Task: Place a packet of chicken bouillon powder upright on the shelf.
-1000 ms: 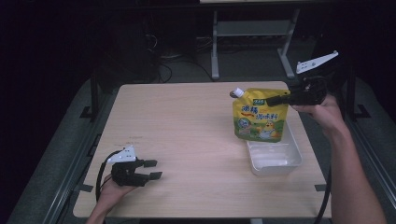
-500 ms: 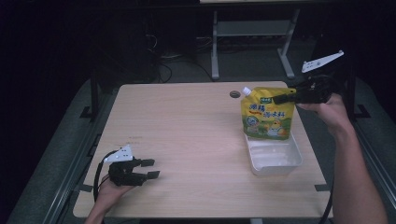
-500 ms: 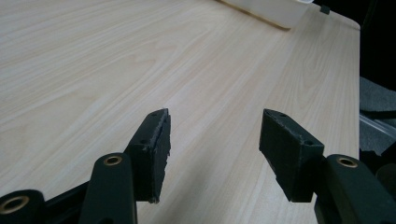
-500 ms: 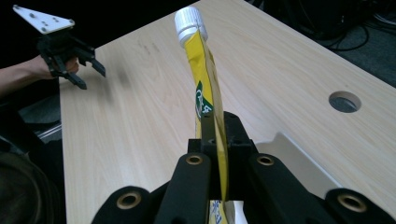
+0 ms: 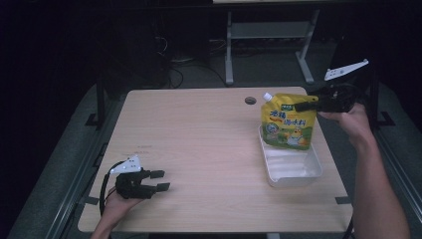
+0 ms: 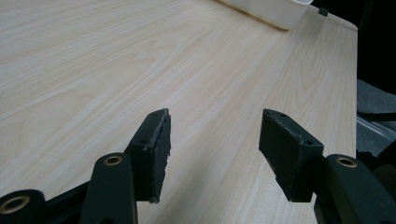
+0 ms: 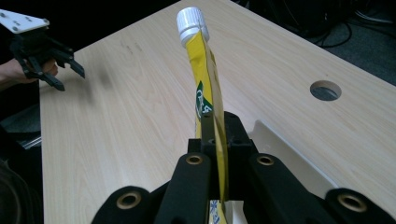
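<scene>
The tabletop (image 5: 209, 144) is bare wood across its middle and left. The white tray (image 5: 293, 167) and yellow pouch (image 5: 288, 122) block the right side.

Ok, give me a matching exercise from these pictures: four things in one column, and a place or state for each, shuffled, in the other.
Things:
1. yellow spouted drink pouch
2. white rectangular plastic tray
3. left gripper
4. round hole in the wooden table

States:
A. open, holding nothing
B. near the table's far edge
C. pinched in the right gripper
D. on the table's right side

Pairs: 1-C, 2-D, 3-A, 4-B
</scene>
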A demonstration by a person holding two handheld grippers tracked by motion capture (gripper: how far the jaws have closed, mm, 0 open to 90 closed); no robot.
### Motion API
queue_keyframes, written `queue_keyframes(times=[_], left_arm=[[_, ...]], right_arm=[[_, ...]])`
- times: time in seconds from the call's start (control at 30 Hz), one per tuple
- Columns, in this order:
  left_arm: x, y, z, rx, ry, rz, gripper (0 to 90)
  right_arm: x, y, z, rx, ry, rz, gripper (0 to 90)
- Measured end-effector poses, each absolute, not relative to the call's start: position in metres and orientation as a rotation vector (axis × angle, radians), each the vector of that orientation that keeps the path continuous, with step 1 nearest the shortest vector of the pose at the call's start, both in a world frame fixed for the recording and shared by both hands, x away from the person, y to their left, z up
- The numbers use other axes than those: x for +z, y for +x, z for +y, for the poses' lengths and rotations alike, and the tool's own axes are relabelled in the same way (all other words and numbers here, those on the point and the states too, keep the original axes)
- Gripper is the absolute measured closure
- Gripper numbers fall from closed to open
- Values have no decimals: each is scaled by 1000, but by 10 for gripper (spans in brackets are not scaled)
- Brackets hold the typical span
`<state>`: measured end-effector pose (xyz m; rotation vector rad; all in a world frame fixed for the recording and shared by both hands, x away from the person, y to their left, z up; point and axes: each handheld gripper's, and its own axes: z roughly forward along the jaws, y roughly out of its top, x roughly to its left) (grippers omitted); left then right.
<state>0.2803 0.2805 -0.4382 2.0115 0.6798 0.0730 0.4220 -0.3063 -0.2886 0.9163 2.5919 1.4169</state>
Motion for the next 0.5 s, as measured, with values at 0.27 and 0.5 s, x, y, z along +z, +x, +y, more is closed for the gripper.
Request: queue_keyframes(times=[0.27,0.5], left_arm=[[-440,281,282,67,2010,689,431],[-440,281,282,63,2000,688,430]], right_arm=[[-303,424,-300,1401,953,2586,889],[-323,422,-297,1399,1008,2588,886]])
